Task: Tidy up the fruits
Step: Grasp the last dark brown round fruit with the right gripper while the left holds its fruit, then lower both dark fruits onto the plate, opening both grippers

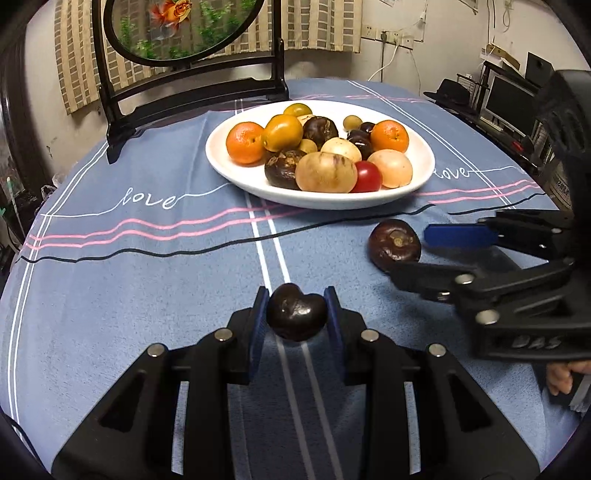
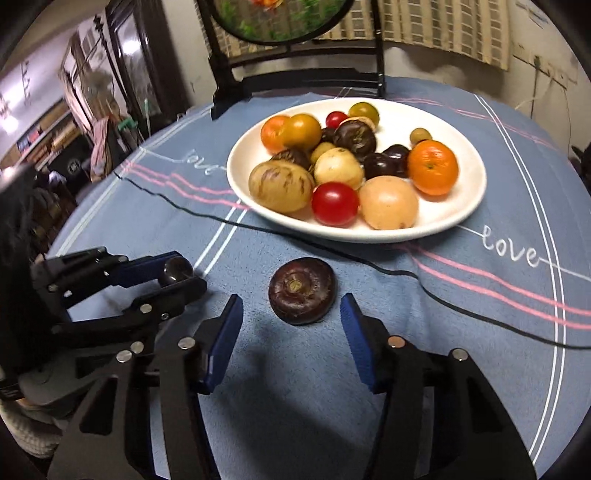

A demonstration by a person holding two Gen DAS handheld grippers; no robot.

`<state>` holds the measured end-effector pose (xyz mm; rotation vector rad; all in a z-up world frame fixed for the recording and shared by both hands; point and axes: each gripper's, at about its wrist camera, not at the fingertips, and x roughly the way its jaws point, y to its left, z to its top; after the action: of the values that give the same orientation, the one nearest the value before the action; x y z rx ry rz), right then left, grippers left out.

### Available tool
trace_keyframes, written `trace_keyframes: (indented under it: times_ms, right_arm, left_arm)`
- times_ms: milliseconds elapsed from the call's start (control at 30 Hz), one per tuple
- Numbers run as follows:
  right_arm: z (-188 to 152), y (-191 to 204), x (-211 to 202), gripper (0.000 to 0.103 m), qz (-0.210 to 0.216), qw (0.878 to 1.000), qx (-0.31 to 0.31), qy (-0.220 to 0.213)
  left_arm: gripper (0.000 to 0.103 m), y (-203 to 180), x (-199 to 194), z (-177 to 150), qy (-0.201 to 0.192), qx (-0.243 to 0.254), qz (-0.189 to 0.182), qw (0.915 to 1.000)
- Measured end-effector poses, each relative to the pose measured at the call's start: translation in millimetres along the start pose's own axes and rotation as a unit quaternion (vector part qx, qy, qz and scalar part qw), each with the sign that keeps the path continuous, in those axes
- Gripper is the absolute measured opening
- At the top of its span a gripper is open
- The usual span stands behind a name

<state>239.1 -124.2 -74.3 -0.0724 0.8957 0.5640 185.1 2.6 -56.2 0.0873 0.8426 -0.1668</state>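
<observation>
My left gripper (image 1: 296, 308) is shut on a small dark purple fruit (image 1: 296, 311), held just above the blue tablecloth. It also shows in the right wrist view (image 2: 179, 271) at the left. My right gripper (image 2: 291, 314) is open, with a dark water chestnut (image 2: 302, 290) lying on the cloth just ahead of its blue pads; the same chestnut (image 1: 394, 244) shows by the right gripper (image 1: 413, 254) in the left wrist view. A white plate (image 1: 236, 173) holds several fruits: oranges, tomatoes, pale melons, dark chestnuts.
A dark wooden stand with a round fish painting (image 1: 184, 29) stands behind the plate. The tablecloth (image 1: 147, 277) covers a round table. Shelves and clutter lie beyond the table's edges (image 1: 509, 103).
</observation>
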Motion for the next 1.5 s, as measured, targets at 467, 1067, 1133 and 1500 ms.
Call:
trace_keyframes:
  times_ms: [467, 1067, 1133, 1500]
  right_arm:
    - [6.1, -4.6, 16.5, 0.042, -0.017, 1.000, 0.001, 0.008]
    - [19.2, -62.1, -71.1, 0.042, 0.004, 0.990, 0.097, -0.105]
    - [33.0, -70.0, -76.4, 0.042, -0.009, 0.989, 0.096, -0.114]
    - [106.6, -103.9, -29.0, 0.042, 0.009, 0.986, 0.119, -0.117]
  left_arm:
    - [0.031, -5.1, 7.3, -4.2, 0.013, 0.010, -0.015, 0.9998]
    - [0.031, -18.6, -6.4, 48.3, -0.043, 0.033, 0.014, 0.9984]
    - [0.031, -21.6, -0.9, 63.9, -0.049, 0.038, 0.017, 0.9980]
    - [0.031, -45.0, 56.8, 119.5, -0.044, 0.044, 0.004, 0.9980]
